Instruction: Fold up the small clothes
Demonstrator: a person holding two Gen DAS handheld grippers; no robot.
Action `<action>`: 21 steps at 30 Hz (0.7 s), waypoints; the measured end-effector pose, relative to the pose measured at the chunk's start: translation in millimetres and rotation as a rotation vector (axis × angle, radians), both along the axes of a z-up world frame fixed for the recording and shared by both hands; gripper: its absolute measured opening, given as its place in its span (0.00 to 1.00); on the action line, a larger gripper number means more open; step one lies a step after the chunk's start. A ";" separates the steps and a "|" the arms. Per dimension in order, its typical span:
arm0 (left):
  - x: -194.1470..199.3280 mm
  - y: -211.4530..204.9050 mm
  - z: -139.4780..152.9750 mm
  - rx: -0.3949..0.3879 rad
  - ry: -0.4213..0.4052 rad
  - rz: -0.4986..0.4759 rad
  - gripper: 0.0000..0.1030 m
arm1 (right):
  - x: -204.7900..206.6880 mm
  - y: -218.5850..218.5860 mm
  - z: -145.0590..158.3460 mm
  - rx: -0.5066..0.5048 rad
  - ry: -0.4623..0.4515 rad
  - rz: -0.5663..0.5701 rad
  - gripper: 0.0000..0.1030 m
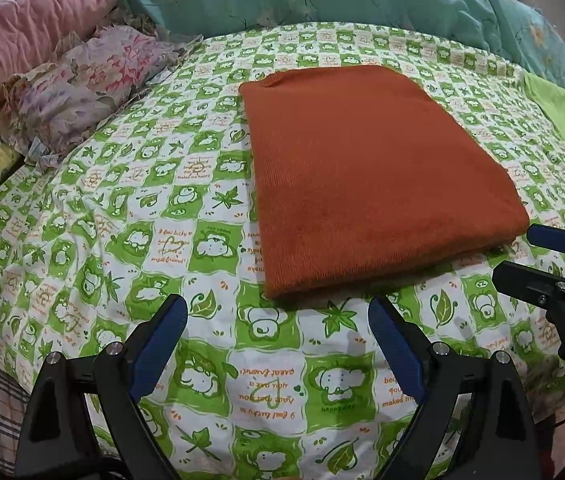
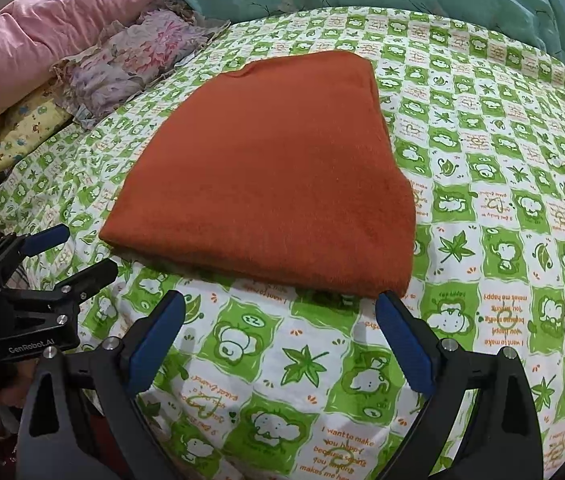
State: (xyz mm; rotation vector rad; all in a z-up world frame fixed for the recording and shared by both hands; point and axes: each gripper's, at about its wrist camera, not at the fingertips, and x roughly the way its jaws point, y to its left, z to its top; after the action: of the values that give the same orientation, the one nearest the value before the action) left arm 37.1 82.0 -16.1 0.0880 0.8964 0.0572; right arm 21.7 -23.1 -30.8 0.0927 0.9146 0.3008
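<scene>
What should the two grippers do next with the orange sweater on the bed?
Probably ease both forward to pinch the near edge. The orange sweater lies folded flat on the green checked sheet. The left gripper and right gripper are open, empty, just short of that edge, so another fold looks likely.

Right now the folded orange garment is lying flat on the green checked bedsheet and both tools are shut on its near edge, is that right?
Not quite. The orange garment does lie folded flat on the green checked bedsheet, but neither tool grips it. The left wrist view shows the left tool open and short of the near edge, and the right wrist view shows the right tool open too, holding nothing.
</scene>
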 end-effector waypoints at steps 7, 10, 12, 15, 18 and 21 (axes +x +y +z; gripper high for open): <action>-0.3 -1.0 1.4 0.007 -0.008 0.006 0.90 | 0.2 0.0 1.1 0.005 -0.003 -0.007 0.93; 0.5 -1.5 1.6 0.010 -0.007 0.004 0.90 | -0.1 -1.2 2.4 0.007 -0.007 -0.008 0.93; 0.3 -1.8 2.1 0.009 -0.010 0.005 0.90 | -0.5 -1.6 4.0 0.011 -0.013 -0.008 0.93; 0.6 -2.0 2.5 0.010 -0.009 0.005 0.90 | -0.7 -1.6 5.3 0.011 -0.015 -0.007 0.93; 1.1 -1.9 2.3 0.010 -0.010 0.008 0.90 | -0.5 -2.1 5.2 0.014 -0.014 -0.003 0.93; 0.8 -1.6 2.4 0.012 -0.011 0.008 0.90 | -0.3 -1.9 4.9 0.015 -0.011 -0.005 0.93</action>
State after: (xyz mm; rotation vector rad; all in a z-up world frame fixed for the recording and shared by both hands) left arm 37.9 80.4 -13.7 0.0952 0.8856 0.0701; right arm 21.4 -25.0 -25.9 0.1065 0.9012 0.3033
